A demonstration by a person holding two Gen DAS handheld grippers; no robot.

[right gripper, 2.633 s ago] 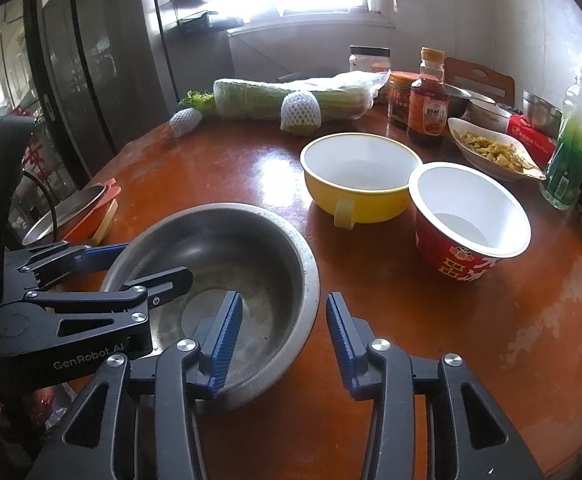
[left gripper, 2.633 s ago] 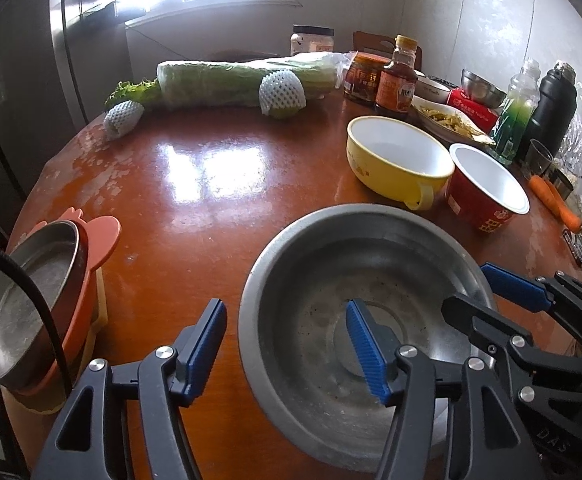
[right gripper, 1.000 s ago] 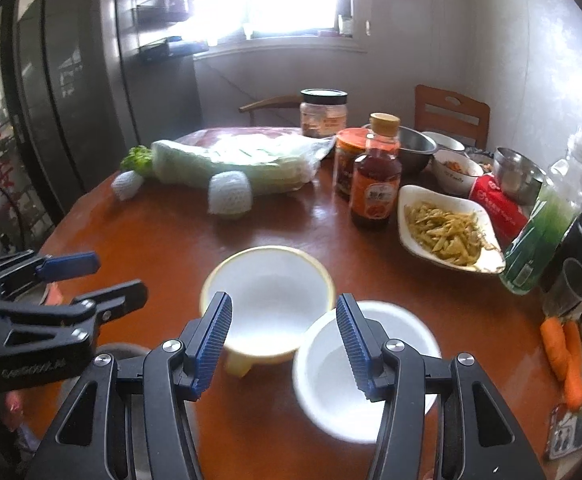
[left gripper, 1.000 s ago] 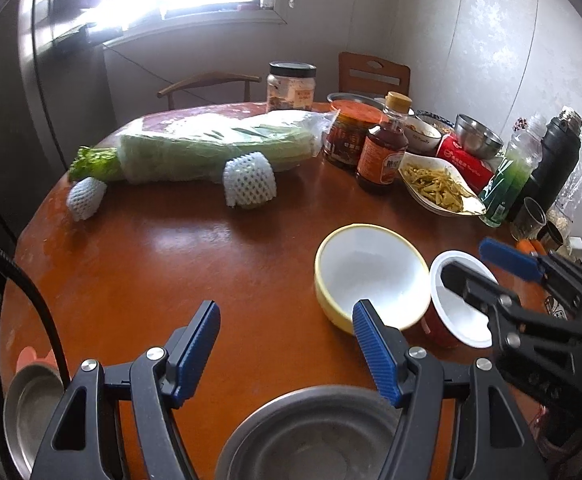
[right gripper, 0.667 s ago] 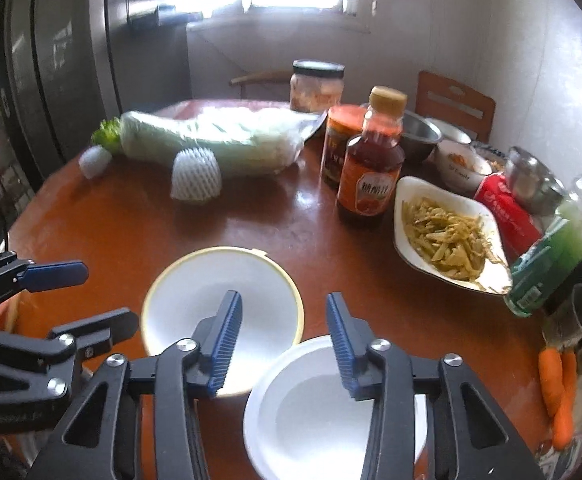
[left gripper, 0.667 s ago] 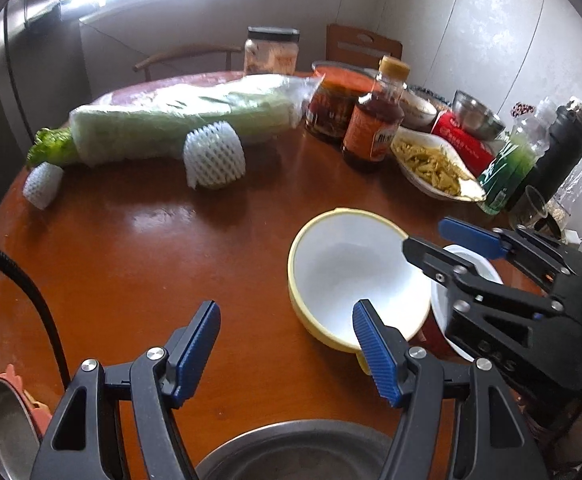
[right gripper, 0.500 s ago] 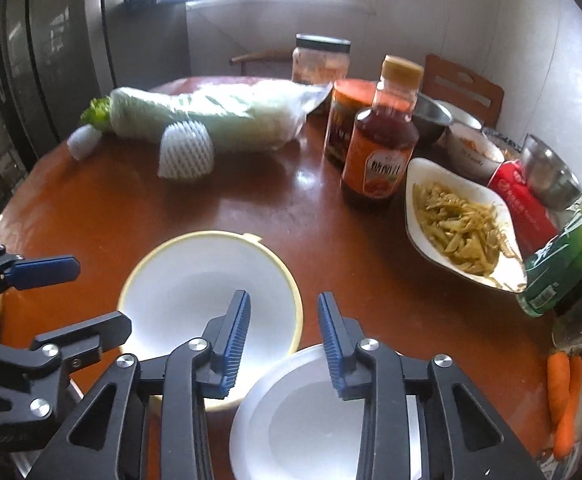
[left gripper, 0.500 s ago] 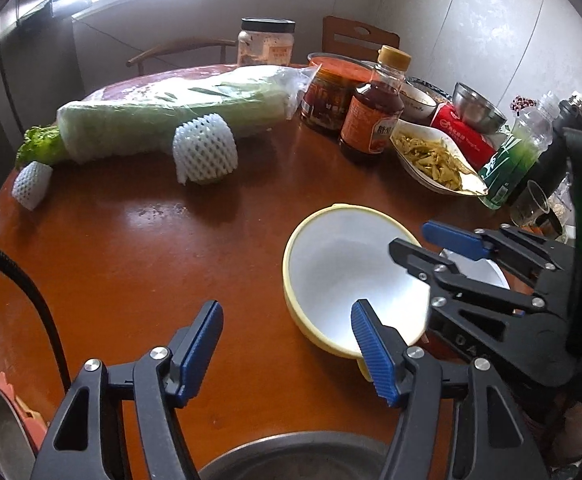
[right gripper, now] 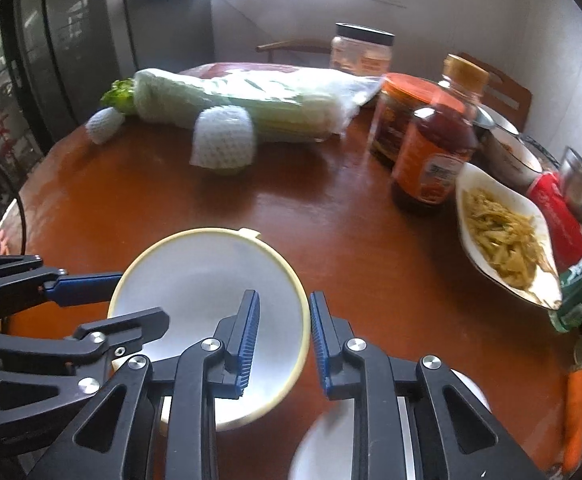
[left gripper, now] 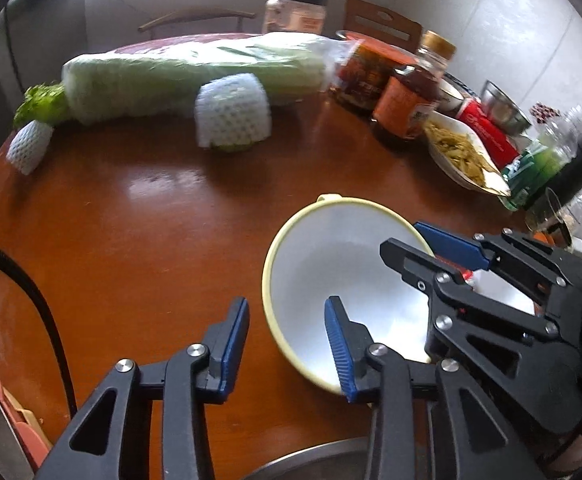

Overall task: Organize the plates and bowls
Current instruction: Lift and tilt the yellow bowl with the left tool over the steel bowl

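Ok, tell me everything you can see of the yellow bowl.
The yellow bowl is round, deep, empty, white inside, looks plastic, with a pale yellow rim and small far-edge tab. It sits on the brown table beside a red cup. The right gripper is shut on its rim; the left gripper straddles the opposite rim, contact unclear. Both have just been closing.

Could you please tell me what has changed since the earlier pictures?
Both grippers left the steel bowl and moved to the yellow bowl. The left gripper and right gripper have just been closing, each with its rim between the jaws; the right is shut on it. Cabbage and sauce bottle stayed put.
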